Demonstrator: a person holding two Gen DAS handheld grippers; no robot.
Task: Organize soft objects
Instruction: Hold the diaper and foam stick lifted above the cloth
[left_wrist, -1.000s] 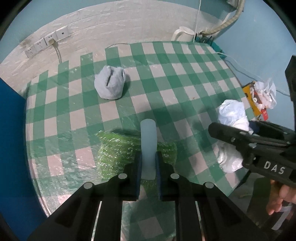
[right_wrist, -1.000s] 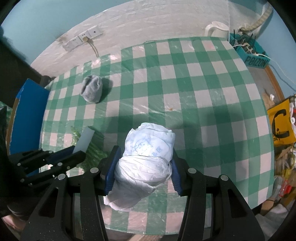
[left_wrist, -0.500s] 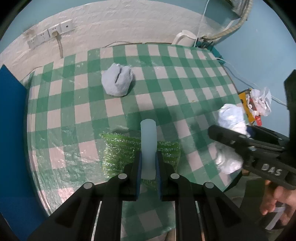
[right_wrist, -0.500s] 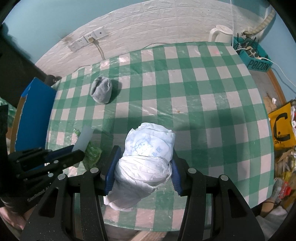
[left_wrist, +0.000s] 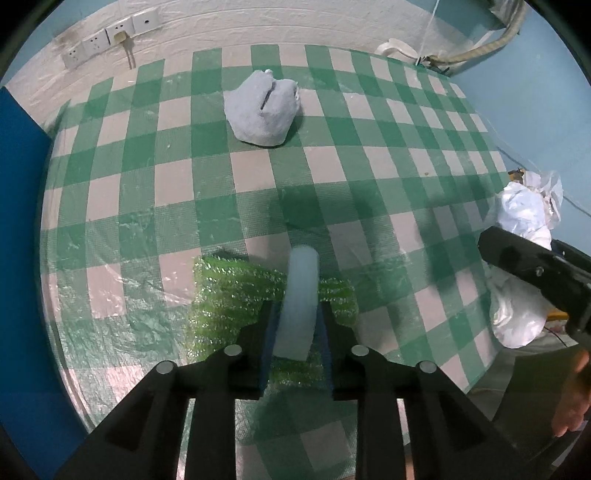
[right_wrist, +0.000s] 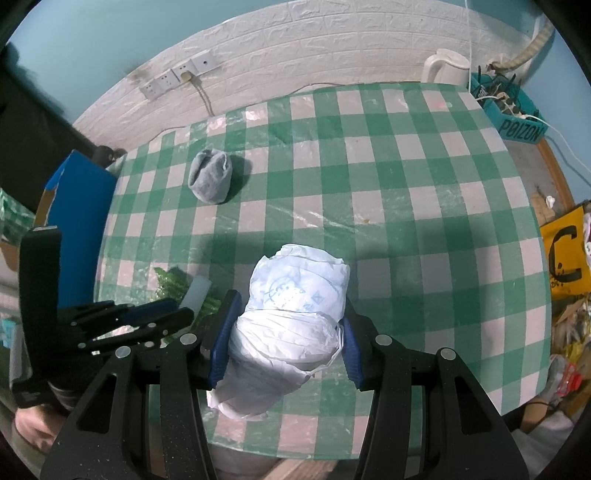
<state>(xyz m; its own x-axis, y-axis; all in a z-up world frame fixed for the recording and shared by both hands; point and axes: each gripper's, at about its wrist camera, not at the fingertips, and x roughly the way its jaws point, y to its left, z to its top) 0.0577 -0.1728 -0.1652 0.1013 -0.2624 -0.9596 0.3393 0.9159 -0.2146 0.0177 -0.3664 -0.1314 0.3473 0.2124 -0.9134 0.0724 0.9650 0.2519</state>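
Note:
My left gripper (left_wrist: 295, 325) is shut on a pale foam strip (left_wrist: 300, 295) above a green bubble-wrap sheet (left_wrist: 236, 295) on the checked table. My right gripper (right_wrist: 282, 332) is shut on a white rolled diaper (right_wrist: 291, 306), held above the table's near edge. A grey balled sock (left_wrist: 264, 107) lies near the far side of the table; it also shows in the right wrist view (right_wrist: 210, 179). The left gripper with the strip shows at the left of the right wrist view (right_wrist: 162, 314). The diaper shows at the right of the left wrist view (left_wrist: 521, 258).
A blue box (right_wrist: 77, 221) stands at the table's left edge. A white kettle (right_wrist: 445, 68) and a teal crate (right_wrist: 509, 110) stand at the far right. Wall sockets (right_wrist: 177, 75) with a cord are behind the table (right_wrist: 406, 184). A yellow bag (right_wrist: 565, 254) lies on the floor to the right.
Both grippers have risen and drawn back from the table while keeping their hold. The sock and table look farther away in the right wrist view.

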